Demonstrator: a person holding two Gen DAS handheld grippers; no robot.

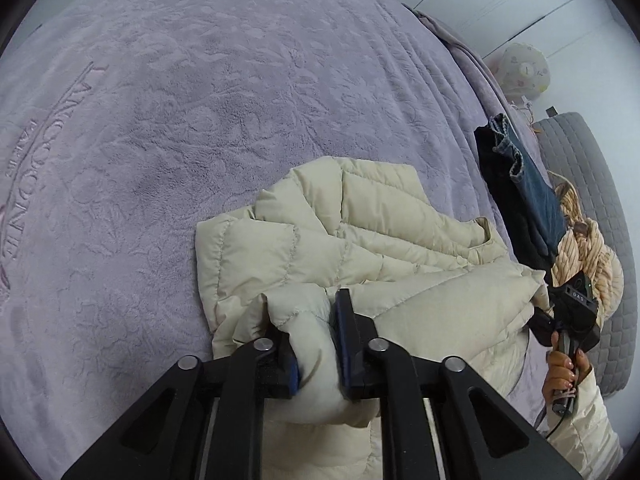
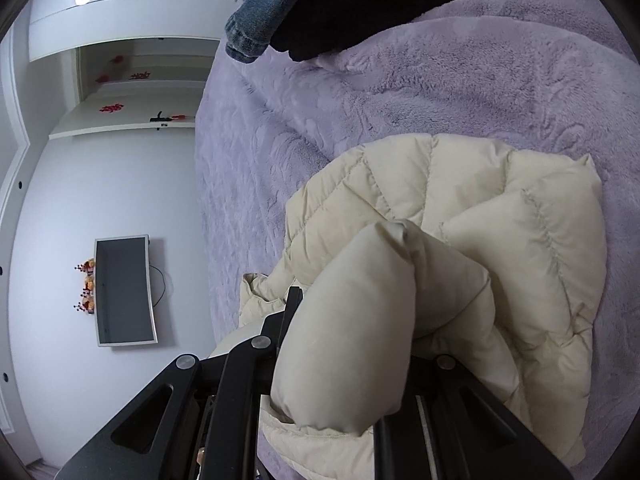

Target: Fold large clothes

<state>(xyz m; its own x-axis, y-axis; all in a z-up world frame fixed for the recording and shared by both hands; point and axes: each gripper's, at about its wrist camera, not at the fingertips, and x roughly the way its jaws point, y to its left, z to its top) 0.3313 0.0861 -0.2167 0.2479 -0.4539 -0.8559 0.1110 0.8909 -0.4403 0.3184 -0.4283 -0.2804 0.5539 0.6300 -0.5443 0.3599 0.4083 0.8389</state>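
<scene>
A cream puffer jacket (image 1: pixel 360 220) lies partly folded on a lilac plush bedspread (image 1: pixel 180 120). My left gripper (image 1: pixel 310 314) sits at its near edge with a puffy fold bulging between the two pads, which press on it. In the right wrist view the jacket (image 2: pixel 460 208) is bunched, and a thick fold drapes over my right gripper (image 2: pixel 352 284). That fold hides the right finger, and only the left finger (image 2: pixel 294 304) shows. In the left wrist view a hand (image 1: pixel 562 368) holds the right gripper (image 1: pixel 540 316) at the jacket's right edge.
Dark trousers and blue jeans (image 1: pixel 520 184) lie on the bedspread beyond the jacket, beside a tan knitted garment (image 1: pixel 588 248) and a grey quilted cushion (image 1: pixel 592 168). Off the bed's left edge stand a white wall and a mounted screen (image 2: pixel 124 290).
</scene>
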